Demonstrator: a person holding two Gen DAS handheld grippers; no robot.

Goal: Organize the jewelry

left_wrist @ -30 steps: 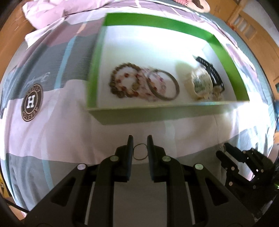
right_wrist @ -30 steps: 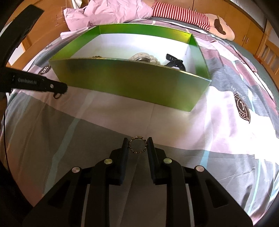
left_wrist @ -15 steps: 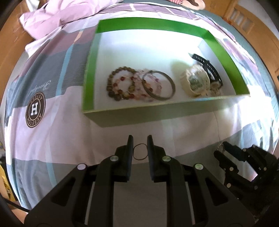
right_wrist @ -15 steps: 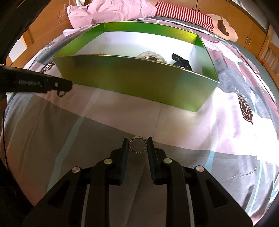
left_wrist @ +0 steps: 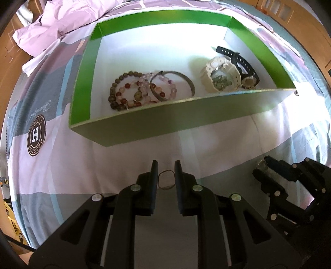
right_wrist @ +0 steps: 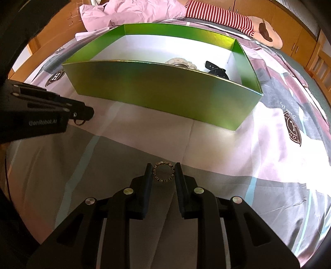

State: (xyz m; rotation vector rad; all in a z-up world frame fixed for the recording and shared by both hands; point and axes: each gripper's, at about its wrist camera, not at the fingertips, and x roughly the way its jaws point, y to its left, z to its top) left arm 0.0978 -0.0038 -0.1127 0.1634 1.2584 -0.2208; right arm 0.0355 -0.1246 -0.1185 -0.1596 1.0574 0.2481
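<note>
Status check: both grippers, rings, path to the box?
Left gripper shut on thin ring. Right gripper shut on studded ring. Green box ahead, near wall between grippers and interior.

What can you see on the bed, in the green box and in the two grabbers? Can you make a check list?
Surface: patterned bed sheet.
Job's things: green box holds bead bracelets, a metal bangle, a white watch and a black watch.
Clutter: pink cloth, striped sleeve.
Grippers: left gripper pinches a thin ring; right gripper pinches a studded ring. Both in front of the box.
Cables: nothing seen.
Surroundings: wooden cupboards.
</note>
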